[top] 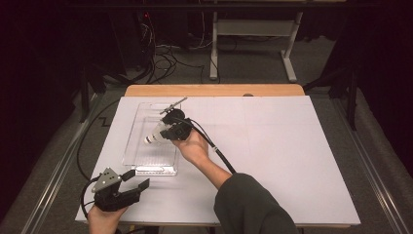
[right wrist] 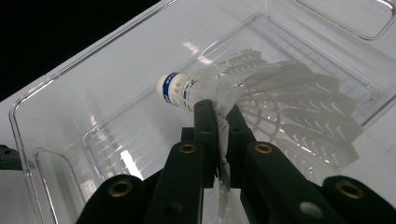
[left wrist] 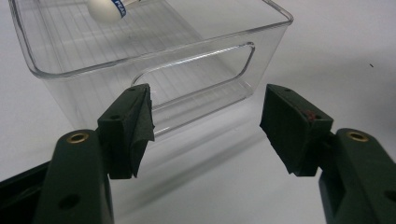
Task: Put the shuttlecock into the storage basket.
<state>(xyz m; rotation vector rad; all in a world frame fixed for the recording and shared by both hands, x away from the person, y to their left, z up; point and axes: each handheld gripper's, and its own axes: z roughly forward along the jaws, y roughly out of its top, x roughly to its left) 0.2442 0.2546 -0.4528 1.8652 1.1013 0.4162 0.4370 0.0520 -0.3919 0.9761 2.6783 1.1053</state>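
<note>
A white shuttlecock (right wrist: pixel 261 93) is clamped by its feathered skirt in the right gripper (right wrist: pixel 219 119) and is held above the inside of a clear plastic bin (right wrist: pixel 60 98). A blue band with white lettering is seen around the cork, too small to be read. The left gripper (left wrist: pixel 208 126) is held wide apart, with nothing between its pads, just before the bin's handle cut-out, low over the white bench (top: pixel 272 146).
</note>
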